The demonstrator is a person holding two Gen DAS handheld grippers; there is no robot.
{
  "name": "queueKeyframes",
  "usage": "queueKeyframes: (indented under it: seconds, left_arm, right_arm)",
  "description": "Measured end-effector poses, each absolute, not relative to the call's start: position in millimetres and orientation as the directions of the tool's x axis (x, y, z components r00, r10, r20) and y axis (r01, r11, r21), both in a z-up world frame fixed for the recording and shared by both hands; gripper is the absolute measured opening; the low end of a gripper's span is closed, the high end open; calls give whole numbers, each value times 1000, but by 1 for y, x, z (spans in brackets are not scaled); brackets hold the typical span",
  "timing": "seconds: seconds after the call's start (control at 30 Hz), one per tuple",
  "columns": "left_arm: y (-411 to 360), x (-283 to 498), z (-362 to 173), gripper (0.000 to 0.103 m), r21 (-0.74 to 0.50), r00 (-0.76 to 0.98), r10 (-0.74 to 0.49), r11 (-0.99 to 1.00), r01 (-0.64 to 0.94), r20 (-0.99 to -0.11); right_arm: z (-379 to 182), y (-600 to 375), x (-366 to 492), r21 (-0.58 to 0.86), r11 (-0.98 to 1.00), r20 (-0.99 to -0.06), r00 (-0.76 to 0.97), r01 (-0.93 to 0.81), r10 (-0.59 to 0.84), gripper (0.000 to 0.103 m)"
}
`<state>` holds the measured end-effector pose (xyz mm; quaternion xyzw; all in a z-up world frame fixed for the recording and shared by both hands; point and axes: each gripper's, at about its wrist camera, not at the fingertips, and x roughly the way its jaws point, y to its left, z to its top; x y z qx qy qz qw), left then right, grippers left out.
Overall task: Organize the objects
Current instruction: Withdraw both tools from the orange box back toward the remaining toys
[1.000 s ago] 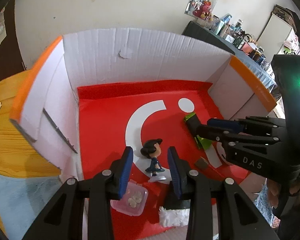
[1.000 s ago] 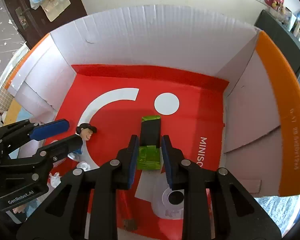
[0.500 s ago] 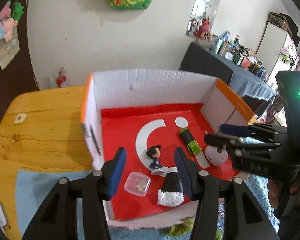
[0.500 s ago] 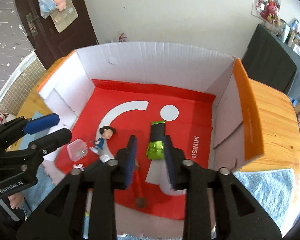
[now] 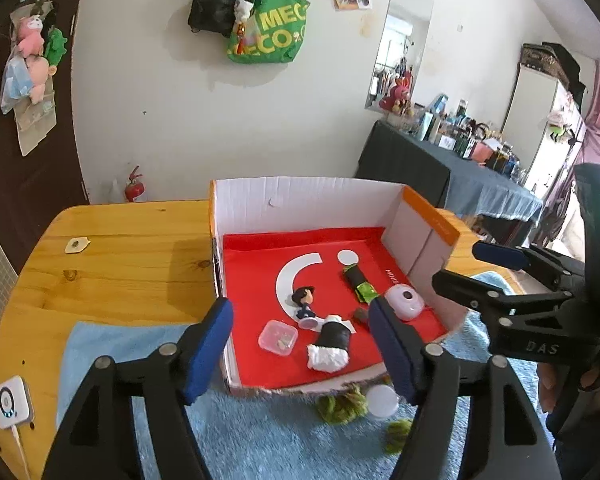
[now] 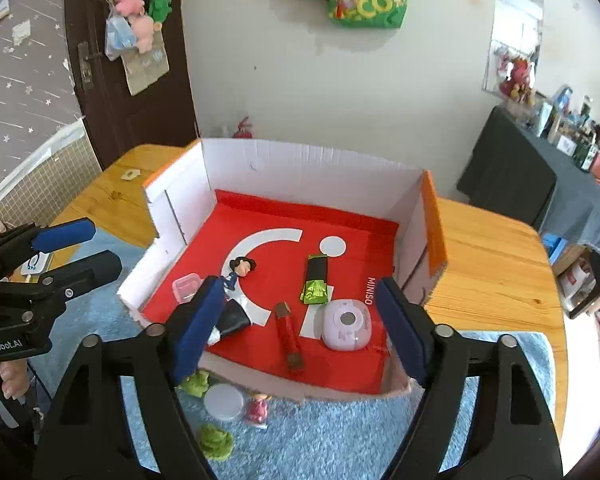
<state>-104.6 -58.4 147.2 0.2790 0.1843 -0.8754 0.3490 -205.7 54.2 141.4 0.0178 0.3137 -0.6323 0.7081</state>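
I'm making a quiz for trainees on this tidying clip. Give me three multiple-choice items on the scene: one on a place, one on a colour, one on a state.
1. Where does the white disc lie?
A. in the box
B. on the blue mat in front of the box
C. on the bare wood

2. What colour is the box floor?
A. red
B. green
C. black

3. How is the right claw?
A. shut on the green packet
B. shut on the doll
C. holding nothing

Answers:
1 B: the disc sits on the mat just outside the box's front edge, among green fuzzy bits.
2 A: the floor is red with white shapes.
3 C: its jaws stand apart and are opening, with the packet and doll lying free in the box beyond.
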Motion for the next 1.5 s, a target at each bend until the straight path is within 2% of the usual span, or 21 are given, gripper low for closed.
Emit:
queueKeyframes:
  seconds: [0.33,0.43,0.77,1.2,1.5]
  left_arm:
    - [-30,-87,143,82,-120,-600,-533,-680,723,-597]
    - [-20,-83,137,85,-115,-596,-539,-677,727,-595]
    - [7,-76,112,89,-89,-561,-573,-648,756,-597]
    - [22,-69,58,89,-81,-514,-557,-623,778,-652]
    - [28,-69,41,89,-89,-514,-533,-630,771,-672]
  right_arm:
    - [137,104,-207,-353,193,-379,48,916,-924,90]
    - [131,116,-211,-352,176,-345,47,919,-938,90]
    - [95,138,-222,-351,140,-316,23,926,-949,90]
    - [49,143,-244,-319,89,-336,-25,943,-942,90]
    - [32,144,-251,-295,112,-360,-2,949,-933,90]
